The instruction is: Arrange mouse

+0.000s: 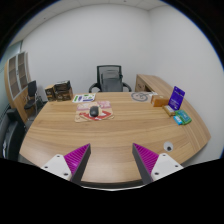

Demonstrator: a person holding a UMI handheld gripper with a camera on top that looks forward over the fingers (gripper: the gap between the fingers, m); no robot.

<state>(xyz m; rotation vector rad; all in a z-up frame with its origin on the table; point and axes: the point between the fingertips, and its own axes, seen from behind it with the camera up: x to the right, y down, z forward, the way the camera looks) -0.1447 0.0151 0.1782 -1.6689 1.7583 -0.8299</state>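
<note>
On the left end of the large wooden conference table (70, 140) stands a dark box-like object (30, 99), and next to it a brown upright box or book (58, 92); their exact kind cannot be read. More to the middle, the small dark computer mouse (95, 112) rests on a flat reddish mouse mat (95, 116), well beyond the fingers and not touched by them. It probably lies there because the mat is its working place. Behind the table stands a black office chair (110, 77). To the right there are a purple upright card (177, 98) and a small teal packet (181, 118). The hand-held gripper (113, 160) hovers over the near table edge with its two fingers spread wide, and nothing is between the purple pads (76, 158). It seems that the approach to the mouse is not yet begun.
</note>
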